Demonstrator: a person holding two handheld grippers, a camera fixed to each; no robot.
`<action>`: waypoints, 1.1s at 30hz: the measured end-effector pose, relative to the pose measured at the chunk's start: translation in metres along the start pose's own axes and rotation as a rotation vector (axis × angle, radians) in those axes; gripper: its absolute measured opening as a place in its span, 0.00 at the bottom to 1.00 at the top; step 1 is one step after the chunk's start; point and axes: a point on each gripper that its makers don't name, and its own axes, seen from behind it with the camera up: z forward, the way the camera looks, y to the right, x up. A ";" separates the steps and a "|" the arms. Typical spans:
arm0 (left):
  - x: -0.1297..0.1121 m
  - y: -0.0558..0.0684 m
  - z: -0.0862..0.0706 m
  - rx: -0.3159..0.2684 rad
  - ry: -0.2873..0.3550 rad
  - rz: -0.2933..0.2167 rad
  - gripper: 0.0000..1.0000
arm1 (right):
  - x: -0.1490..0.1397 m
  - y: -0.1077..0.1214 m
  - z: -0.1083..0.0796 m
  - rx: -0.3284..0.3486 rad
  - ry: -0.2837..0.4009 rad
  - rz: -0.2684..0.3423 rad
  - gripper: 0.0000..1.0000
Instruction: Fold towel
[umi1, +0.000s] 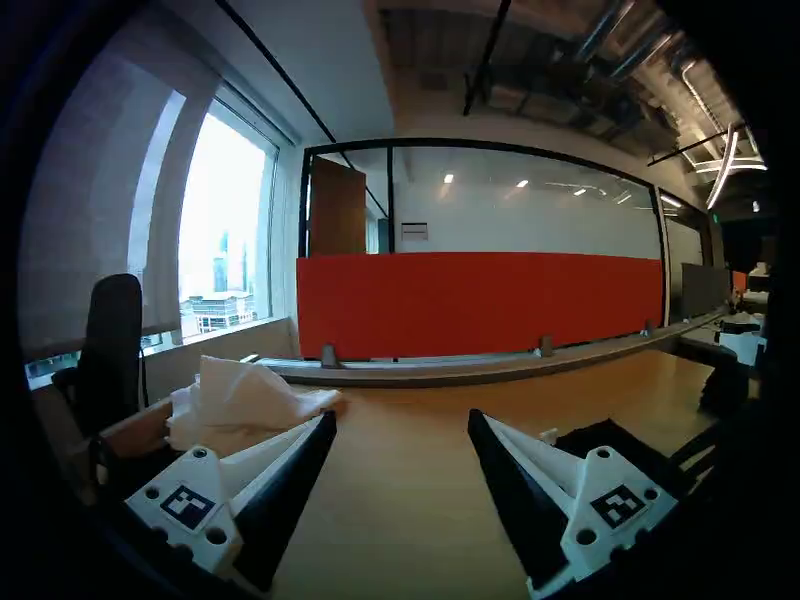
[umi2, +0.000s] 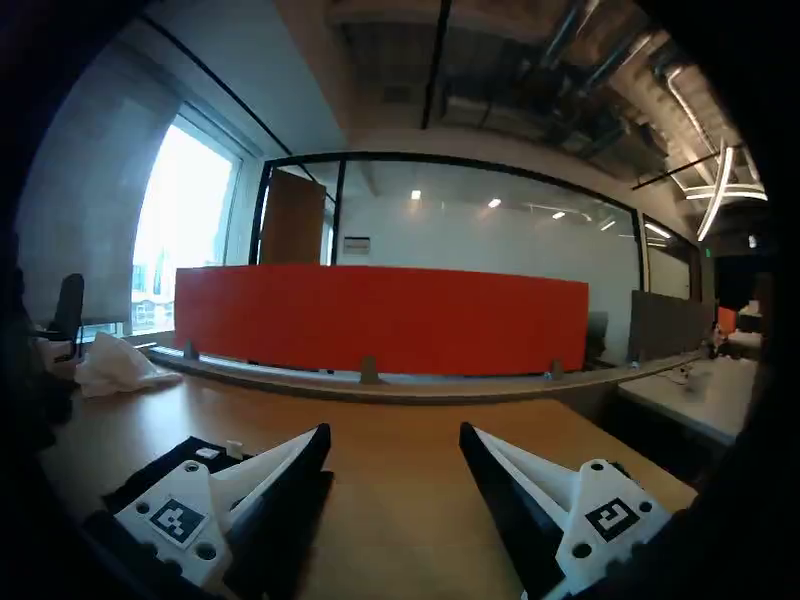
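Lying crumpled: towel, on counter, 10 o'clock of left gripper
Left jaws: were spread wide, empty
Right gripper: jaws were spread wide, empty

A long wooden tabletop has a red screen behind it. A bright window and black chair stand nearby.

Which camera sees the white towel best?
The left gripper view. There the towel lies crumpled on the wooden table, close ahead of the open left gripper, big enough to show its folds. The right gripper view shows it as a small white heap far off at the picture's left.
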 end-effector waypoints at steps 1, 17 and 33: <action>0.007 0.000 0.000 0.000 0.001 0.002 0.98 | 0.008 -0.001 0.000 0.001 0.001 -0.002 1.00; 0.098 0.008 0.002 -0.020 0.020 0.010 0.98 | 0.097 0.003 -0.006 -0.002 0.012 0.006 1.00; 0.098 0.026 -0.005 -0.118 -0.082 0.016 0.98 | 0.107 -0.029 -0.015 0.151 -0.096 -0.052 1.00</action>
